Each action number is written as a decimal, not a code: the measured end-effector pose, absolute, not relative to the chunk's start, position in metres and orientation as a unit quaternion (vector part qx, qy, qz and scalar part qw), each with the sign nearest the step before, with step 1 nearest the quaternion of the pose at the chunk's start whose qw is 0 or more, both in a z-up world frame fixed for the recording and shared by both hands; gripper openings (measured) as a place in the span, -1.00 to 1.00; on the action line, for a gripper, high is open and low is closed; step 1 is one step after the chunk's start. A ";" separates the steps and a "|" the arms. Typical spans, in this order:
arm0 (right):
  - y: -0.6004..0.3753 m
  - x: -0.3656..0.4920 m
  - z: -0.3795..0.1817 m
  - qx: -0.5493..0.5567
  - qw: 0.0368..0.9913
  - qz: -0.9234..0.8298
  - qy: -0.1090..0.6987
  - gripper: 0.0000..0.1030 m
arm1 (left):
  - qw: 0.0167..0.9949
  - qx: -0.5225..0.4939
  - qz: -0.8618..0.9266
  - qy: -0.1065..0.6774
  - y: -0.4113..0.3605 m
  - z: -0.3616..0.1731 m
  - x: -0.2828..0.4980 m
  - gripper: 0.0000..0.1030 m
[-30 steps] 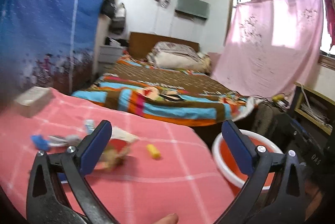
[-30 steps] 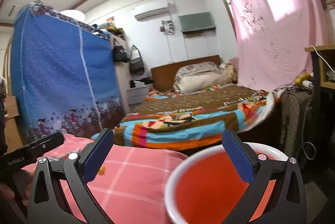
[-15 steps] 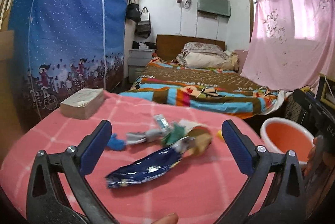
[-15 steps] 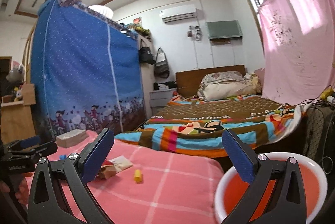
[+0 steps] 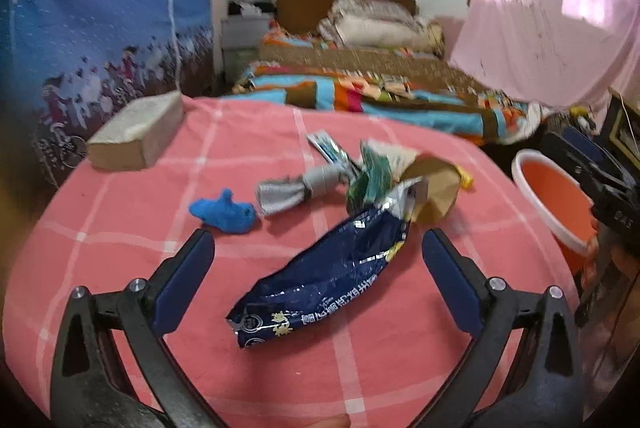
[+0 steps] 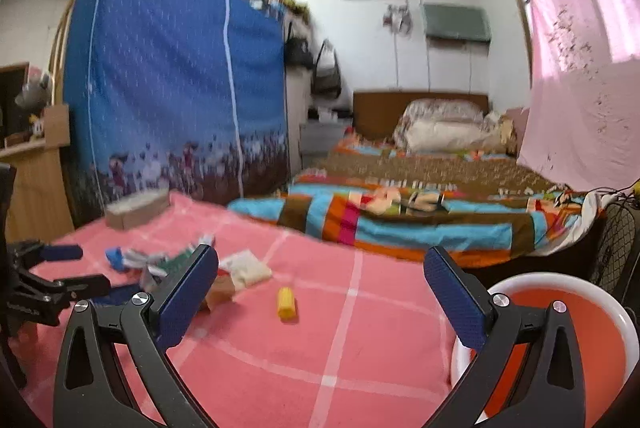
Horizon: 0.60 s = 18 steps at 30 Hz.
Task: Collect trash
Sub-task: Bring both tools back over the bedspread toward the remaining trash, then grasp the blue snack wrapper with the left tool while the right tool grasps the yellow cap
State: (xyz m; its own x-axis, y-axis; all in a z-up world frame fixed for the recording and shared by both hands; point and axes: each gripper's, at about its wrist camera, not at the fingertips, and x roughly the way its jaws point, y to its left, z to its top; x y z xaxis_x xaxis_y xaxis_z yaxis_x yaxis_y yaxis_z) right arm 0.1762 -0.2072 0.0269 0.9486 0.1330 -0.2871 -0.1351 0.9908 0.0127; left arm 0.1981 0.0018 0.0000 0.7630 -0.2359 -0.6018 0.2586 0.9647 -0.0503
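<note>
Left wrist view: my left hand-held gripper (image 5: 318, 256), jaws spread and empty, hovers over the dark blue snack bag (image 5: 320, 278) on the pink table (image 5: 120, 228), apparently about to pinch it for the orange bin (image 5: 554, 196) beside the table, my right hand-held gripper (image 6: 320, 278) likewise spread.

I count one dark blue snack bag (image 5: 332, 268), one blue scrap (image 5: 224, 214), one grey wrapper (image 5: 296, 186), one yellow piece (image 6: 287, 303), one orange basin (image 6: 560, 332), one box (image 5: 136, 132).

The left black two-finger gripper with blue pads (image 5: 318, 256) has its fingers spread wide and holds nothing. The right black two-finger gripper with blue pads (image 6: 320, 270) is also spread wide and holds nothing.
</note>
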 end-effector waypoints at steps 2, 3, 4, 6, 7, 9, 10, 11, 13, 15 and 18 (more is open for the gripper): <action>-0.205 0.185 0.022 -0.008 0.982 0.073 0.174 1.00 | 0.930 0.030 -0.143 0.337 -0.003 -0.004 0.203 1.00; -0.203 0.193 0.018 -0.010 0.977 0.078 0.197 1.00 | 0.927 0.034 -0.145 0.343 -0.003 -0.006 0.204 0.98; -0.203 0.198 0.016 -0.012 0.973 0.080 0.216 1.00 | 0.923 0.039 -0.149 0.354 -0.005 -0.009 0.207 0.97; -0.202 0.207 0.009 -0.012 0.966 0.084 0.243 1.00 | 0.916 0.046 -0.148 0.370 -0.009 -0.014 0.210 0.89; -0.202 0.212 0.005 -0.009 0.962 0.086 0.260 1.00 | 0.914 0.049 -0.148 0.376 -0.010 -0.016 0.212 0.85; -0.201 0.219 -0.001 -0.007 0.956 0.092 0.279 0.98 | 0.907 0.053 -0.149 0.391 -0.012 -0.019 0.216 0.64; -0.200 0.223 -0.004 -0.007 0.952 0.096 0.292 0.95 | 0.905 0.056 -0.147 0.396 -0.013 -0.021 0.217 0.62; -0.199 0.226 -0.006 -0.007 0.949 0.100 0.300 0.88 | 0.905 0.058 -0.147 0.396 -0.013 -0.021 0.217 0.60; -0.196 0.232 -0.010 -0.008 0.943 0.104 0.317 0.77 | 0.904 0.055 -0.151 0.395 -0.012 -0.018 0.215 0.58; -0.194 0.236 -0.012 -0.008 0.938 0.111 0.328 0.60 | 0.904 0.049 -0.152 0.397 -0.010 -0.018 0.216 0.57; -0.189 0.243 -0.014 -0.009 0.933 0.120 0.340 0.37 | 0.904 0.029 -0.155 0.396 -0.005 -0.016 0.217 0.55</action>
